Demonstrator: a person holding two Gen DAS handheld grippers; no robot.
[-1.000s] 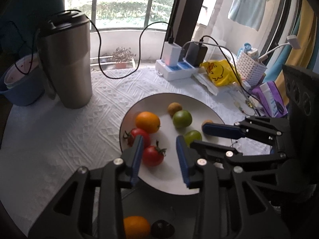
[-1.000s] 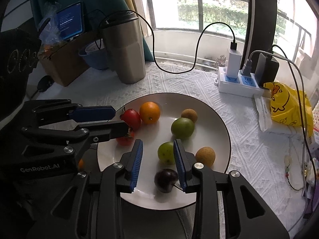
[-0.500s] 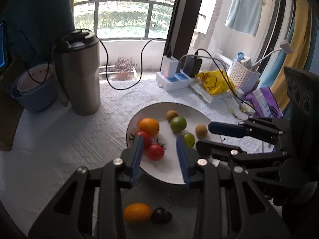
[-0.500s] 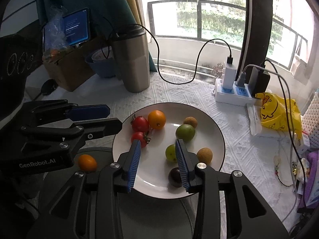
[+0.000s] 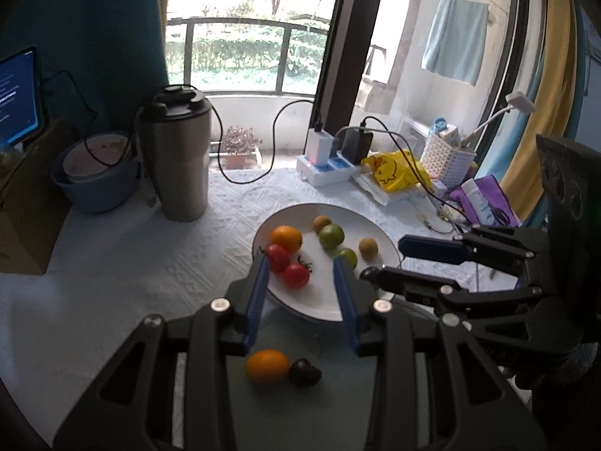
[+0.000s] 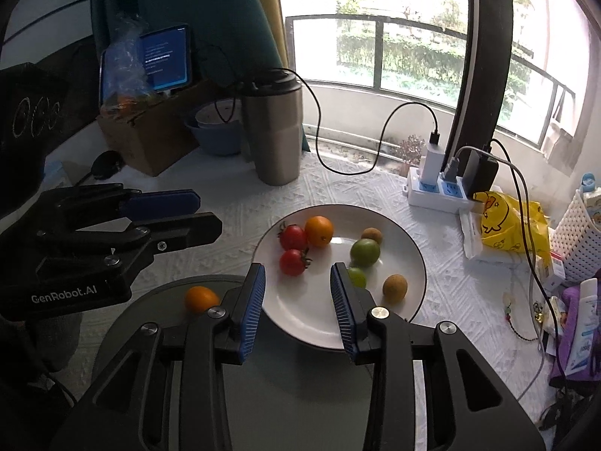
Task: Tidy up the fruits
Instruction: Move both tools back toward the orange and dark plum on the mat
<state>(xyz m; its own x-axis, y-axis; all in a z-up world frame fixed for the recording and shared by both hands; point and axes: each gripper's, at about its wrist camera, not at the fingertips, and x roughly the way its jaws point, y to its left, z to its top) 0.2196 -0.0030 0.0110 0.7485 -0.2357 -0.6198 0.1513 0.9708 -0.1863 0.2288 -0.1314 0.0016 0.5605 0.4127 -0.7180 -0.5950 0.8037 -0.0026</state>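
Two grippers are hanging over my workspace, and I am reading the scene from the biggest thing down. I am seeing the table (image 6: 233, 210) lying under a white patterned cloth, with a dark round tray (image 6: 150, 312) sitting at its near edge. I am seeing the white plate (image 6: 409, 251) overlapping the far rim of that tray. Behind it the steel tumbler (image 6: 276, 131) is standing upright, and a power strip (image 6: 435, 191) is lying off to the right with chargers plugged in.

I am holding the left gripper (image 5: 300, 293) above the near rim of the plate; its blue pads are standing a modest way apart with nothing between them. The right gripper (image 6: 298, 297) is hovering the same way, its jaws parted and gripping nothing.

I am counting the fruit on the plate: an orange (image 6: 319, 231) is touching a tomato (image 6: 293, 236), a second tomato (image 6: 293, 262) is lying just in front of them, a large green fruit (image 6: 365, 251) is sitting near the middle, a smaller green one (image 6: 357, 277) is partly hiding behind my right finger, and two small brown fruits (image 6: 395, 288) are lying toward the right side. On the tray, a second orange (image 5: 267, 366) is touching a dark plum (image 5: 303, 373).
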